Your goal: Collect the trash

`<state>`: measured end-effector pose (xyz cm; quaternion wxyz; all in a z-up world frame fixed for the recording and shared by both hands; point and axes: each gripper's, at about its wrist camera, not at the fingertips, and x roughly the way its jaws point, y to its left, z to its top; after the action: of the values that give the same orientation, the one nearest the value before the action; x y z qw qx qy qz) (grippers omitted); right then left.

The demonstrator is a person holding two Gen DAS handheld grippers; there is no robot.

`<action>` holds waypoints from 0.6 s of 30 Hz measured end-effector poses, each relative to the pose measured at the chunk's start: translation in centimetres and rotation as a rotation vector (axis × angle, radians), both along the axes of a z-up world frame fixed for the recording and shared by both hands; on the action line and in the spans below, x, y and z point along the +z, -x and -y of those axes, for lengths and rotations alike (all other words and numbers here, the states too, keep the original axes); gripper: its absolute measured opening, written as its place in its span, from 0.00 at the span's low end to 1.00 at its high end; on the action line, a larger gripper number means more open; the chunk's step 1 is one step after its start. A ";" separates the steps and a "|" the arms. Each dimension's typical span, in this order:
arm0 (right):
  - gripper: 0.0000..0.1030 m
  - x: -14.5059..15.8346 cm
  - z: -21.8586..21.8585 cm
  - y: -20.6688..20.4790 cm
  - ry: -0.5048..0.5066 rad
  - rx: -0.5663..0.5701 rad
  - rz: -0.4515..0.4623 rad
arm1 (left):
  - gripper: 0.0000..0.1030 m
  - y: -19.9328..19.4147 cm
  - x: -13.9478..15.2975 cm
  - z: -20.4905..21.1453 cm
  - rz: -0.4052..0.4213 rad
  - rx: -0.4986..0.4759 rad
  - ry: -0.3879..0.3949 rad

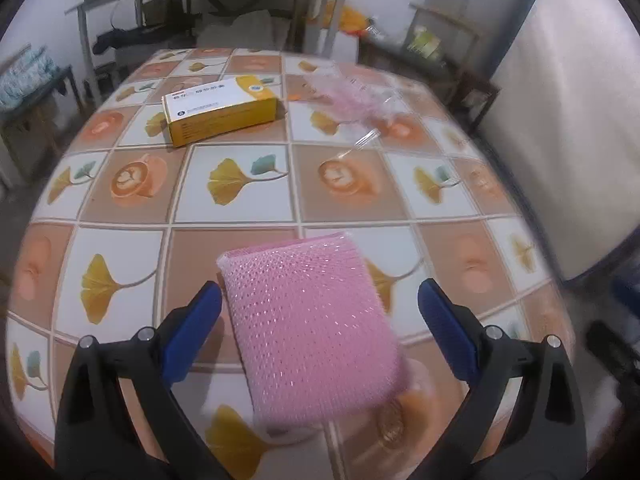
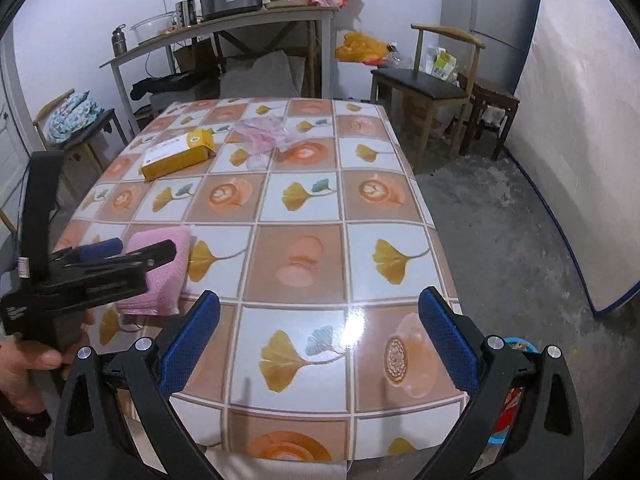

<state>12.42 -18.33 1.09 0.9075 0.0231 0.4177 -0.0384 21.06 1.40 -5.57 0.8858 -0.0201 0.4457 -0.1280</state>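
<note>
A pink mesh scrub pad in clear wrap (image 1: 312,328) lies on the tiled tablecloth (image 1: 240,208) between the blue fingers of my left gripper (image 1: 320,300), which is open around it; the left pad sits close against its edge. The right wrist view shows the same pad (image 2: 164,276) under the left gripper (image 2: 140,250), held by a hand (image 2: 24,364). My right gripper (image 2: 320,304) is open over bare table near the front edge. Farther back lie a yellow and white box (image 1: 220,110), a crumpled pink and clear plastic bag (image 1: 352,92) and a small clear plastic piece (image 1: 364,142).
The table's right edge (image 2: 432,216) drops to a grey concrete floor. A blue-rimmed container (image 2: 516,346) shows below the front right corner. Behind the table stand a wooden chair (image 2: 420,84), a cluttered shelf table (image 2: 224,24), a fridge (image 2: 496,8) and a leaning mattress (image 2: 580,120).
</note>
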 end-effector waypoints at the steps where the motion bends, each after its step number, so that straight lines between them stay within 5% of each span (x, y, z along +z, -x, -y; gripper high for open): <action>1: 0.94 -0.1 0.2 -0.1 -0.004 -0.004 -0.005 | 0.92 -0.1 -0.2 0.3 -0.001 0.005 -0.017; 11: 0.94 -0.9 2.2 -0.1 -0.050 -0.018 -0.017 | 0.92 -0.6 -2.8 1.4 -0.025 0.037 -0.168; 18: 0.94 -1.2 2.4 -0.5 -0.050 -0.015 -0.014 | 0.92 -0.8 -2.8 0.9 -0.016 0.000 -0.168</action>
<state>12.90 -20.75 -0.08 0.9033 0.0489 0.4247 -0.0348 21.84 0.52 -8.35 0.8806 0.0531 0.4621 -0.0902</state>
